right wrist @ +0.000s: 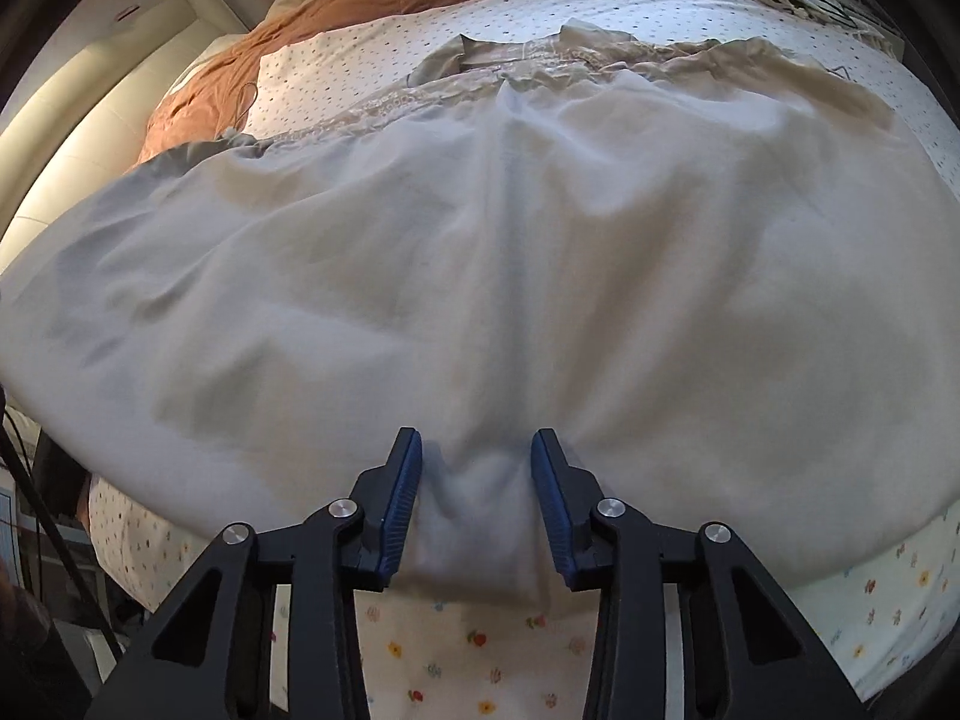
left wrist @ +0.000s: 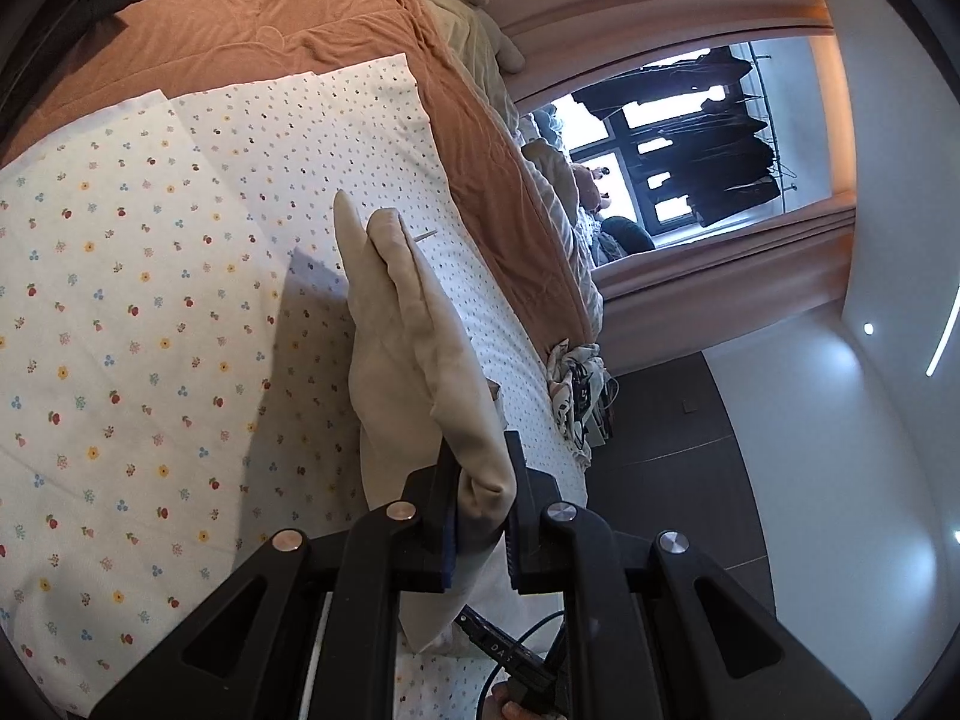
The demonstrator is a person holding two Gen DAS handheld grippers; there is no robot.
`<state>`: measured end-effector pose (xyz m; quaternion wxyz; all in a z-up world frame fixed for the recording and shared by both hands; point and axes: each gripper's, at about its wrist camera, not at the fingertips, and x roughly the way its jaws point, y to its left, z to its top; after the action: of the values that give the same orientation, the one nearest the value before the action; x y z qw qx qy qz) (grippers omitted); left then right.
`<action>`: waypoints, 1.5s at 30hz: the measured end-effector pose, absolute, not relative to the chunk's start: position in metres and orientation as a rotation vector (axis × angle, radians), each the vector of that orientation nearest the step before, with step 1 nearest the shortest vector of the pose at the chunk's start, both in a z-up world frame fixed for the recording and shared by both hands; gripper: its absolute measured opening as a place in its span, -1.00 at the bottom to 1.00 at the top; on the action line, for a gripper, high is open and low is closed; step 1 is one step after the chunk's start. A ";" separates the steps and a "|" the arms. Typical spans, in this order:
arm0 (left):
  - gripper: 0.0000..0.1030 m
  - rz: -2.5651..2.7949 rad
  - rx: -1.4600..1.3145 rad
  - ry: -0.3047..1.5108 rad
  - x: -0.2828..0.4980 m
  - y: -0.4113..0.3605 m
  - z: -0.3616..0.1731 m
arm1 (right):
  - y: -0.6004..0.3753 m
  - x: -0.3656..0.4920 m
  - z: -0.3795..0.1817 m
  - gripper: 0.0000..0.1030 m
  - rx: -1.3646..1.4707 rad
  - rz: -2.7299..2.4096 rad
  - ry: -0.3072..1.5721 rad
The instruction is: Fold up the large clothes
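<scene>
Tool fingers of the left tool are clamped on a bunched fold of the beige garment, which is held up ahead of it over the floral sheet, probably to carry one edge across. The right tool is parted, with the garment's near hem gathered between its pads, seemingly about to be gripped. The garment's far end and full shape are hard to make out, and its hem beyond the left tool is cut off.

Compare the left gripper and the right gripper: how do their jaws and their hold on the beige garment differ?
The left gripper has its jaws pinched on a bunched fold of the beige garment; the right gripper has its jaws apart, cloth lying loosely between them. The left lifts its fold off the floral sheet; the right meets cloth spread flat. Both are black.
</scene>
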<state>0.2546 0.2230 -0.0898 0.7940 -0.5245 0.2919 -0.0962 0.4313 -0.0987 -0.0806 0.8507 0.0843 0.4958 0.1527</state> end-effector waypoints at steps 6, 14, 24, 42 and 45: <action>-0.74 -0.170 -1.109 0.637 0.259 0.218 -0.085 | -0.087 0.474 -0.085 -0.46 0.165 0.346 1.057; -0.74 -0.158 -1.088 0.638 0.260 0.210 -0.075 | -0.077 0.520 -0.085 -0.46 0.134 0.354 1.061; -0.74 -0.184 -1.052 0.632 0.262 0.191 -0.054 | -0.076 0.493 -0.093 -0.46 0.089 0.387 1.078; -0.74 -0.398 -0.910 0.627 0.287 0.076 0.031 | -0.122 0.386 -0.117 -0.46 0.223 0.496 1.059; -0.74 -0.424 -0.876 0.640 0.295 0.048 0.042 | -0.152 0.373 -0.109 -0.46 0.277 0.512 1.012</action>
<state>0.2953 0.0481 0.0421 0.8353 -0.4136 0.3021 -0.2001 0.3733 -0.1521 -0.1090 0.8344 0.1309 0.4778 0.2416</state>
